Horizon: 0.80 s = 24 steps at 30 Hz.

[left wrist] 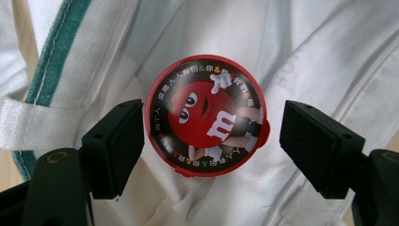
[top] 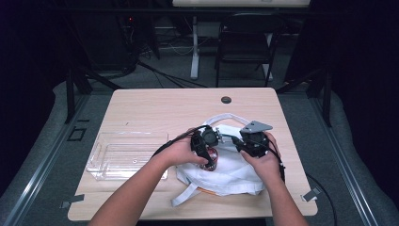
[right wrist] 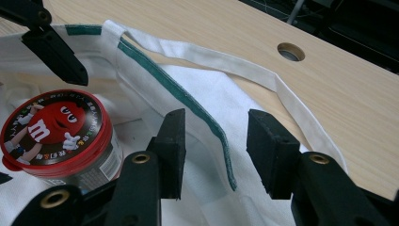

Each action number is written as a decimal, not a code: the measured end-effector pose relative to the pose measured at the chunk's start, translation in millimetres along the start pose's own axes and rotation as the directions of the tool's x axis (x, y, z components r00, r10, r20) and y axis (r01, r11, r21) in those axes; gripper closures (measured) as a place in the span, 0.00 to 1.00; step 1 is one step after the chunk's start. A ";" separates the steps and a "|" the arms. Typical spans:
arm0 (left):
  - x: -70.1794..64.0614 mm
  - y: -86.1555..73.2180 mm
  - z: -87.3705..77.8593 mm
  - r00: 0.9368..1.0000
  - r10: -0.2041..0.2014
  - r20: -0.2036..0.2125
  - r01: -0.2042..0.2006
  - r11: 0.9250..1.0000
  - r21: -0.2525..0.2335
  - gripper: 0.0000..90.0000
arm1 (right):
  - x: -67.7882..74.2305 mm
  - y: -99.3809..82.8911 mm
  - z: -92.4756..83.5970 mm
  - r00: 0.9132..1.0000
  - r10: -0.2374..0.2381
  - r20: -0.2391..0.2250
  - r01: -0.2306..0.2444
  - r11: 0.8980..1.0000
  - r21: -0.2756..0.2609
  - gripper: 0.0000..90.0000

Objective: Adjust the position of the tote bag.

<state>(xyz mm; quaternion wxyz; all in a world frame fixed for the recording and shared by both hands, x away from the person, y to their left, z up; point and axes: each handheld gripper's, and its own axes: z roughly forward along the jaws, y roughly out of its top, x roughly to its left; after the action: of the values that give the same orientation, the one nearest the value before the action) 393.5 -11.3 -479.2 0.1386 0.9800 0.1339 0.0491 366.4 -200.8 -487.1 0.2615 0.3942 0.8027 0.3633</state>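
Observation:
A round red-lidded candy tub [left wrist: 207,115] with a red cartoon figure on its lid stands on a white cloth bag [top: 235,172]. My left gripper [left wrist: 214,122] points down over it, open, a jaw on each side of the lid with gaps. In the high view the left gripper [top: 205,153] hovers at the tub [top: 211,159]. My right gripper [right wrist: 216,122] is open, and the bag's green-trimmed edge [right wrist: 207,120] runs loose between its jaws. The tub [right wrist: 54,129] sits to its left. The right gripper [top: 236,142] is at the bag's upper part.
A clear plastic tray [top: 127,153] lies on the wooden table's left half. A cable hole [top: 226,100] marks the table's far edge. The bag's white strap [right wrist: 244,68] loops over the bare wood. A black chair [top: 244,42] stands beyond the table.

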 end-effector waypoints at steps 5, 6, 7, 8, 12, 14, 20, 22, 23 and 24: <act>1.0 2.0 3.4 1.000 0.010 0.007 -0.010 1.000 0.012 0.25 | 0.4 -0.3 0.3 1.000 0.003 0.004 -0.003 1.000 0.001 0.65; 0.6 2.2 4.4 1.000 0.010 -0.003 -0.010 1.000 0.010 0.25 | 0.4 -0.3 0.3 1.000 0.002 0.004 -0.002 1.000 0.001 0.65; 0.2 2.2 5.8 1.000 0.008 -0.012 -0.008 1.000 0.003 0.25 | 0.5 -0.3 0.2 1.000 0.002 0.004 -0.002 1.000 0.001 0.65; 0.3 2.5 6.6 1.000 0.010 -0.018 -0.010 1.000 0.004 0.25 | 0.3 -0.3 0.2 1.000 0.001 0.004 -0.001 1.000 0.000 0.65; 1.2 3.2 8.9 1.000 0.020 -0.015 -0.019 1.000 0.019 0.25 | 0.3 -0.3 0.2 1.000 0.001 0.003 -0.001 1.000 0.000 0.65; 2.2 3.6 9.6 1.000 0.019 -0.005 -0.018 0.999 0.029 0.25 | 0.3 -0.3 0.2 1.000 0.001 0.003 -0.001 1.000 -0.001 0.65; 4.5 3.6 14.4 1.000 0.005 0.010 -0.006 1.000 0.027 0.25 | 0.6 -0.1 0.2 1.000 -0.002 0.002 0.002 1.000 0.006 0.65; 4.5 3.0 16.9 1.000 0.000 0.008 0.000 1.000 0.027 0.25 | 0.6 -0.1 0.4 1.000 -0.003 0.001 0.003 1.000 0.004 0.65; 5.8 2.9 17.2 1.000 0.004 0.021 -0.004 0.999 0.037 0.25 | 0.7 -0.2 0.5 1.000 -0.003 0.003 0.003 1.000 0.004 0.65; 5.2 2.3 18.7 1.000 0.002 0.002 -0.002 1.000 0.030 0.25 | 0.6 -0.2 0.4 1.000 -0.003 0.004 0.003 1.000 0.008 0.65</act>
<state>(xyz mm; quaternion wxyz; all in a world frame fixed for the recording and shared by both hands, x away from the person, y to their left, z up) 401.6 -16.8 -496.1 0.1240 0.9822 0.1336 0.0460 366.3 -200.2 -487.5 0.2619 0.3947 0.8042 0.3590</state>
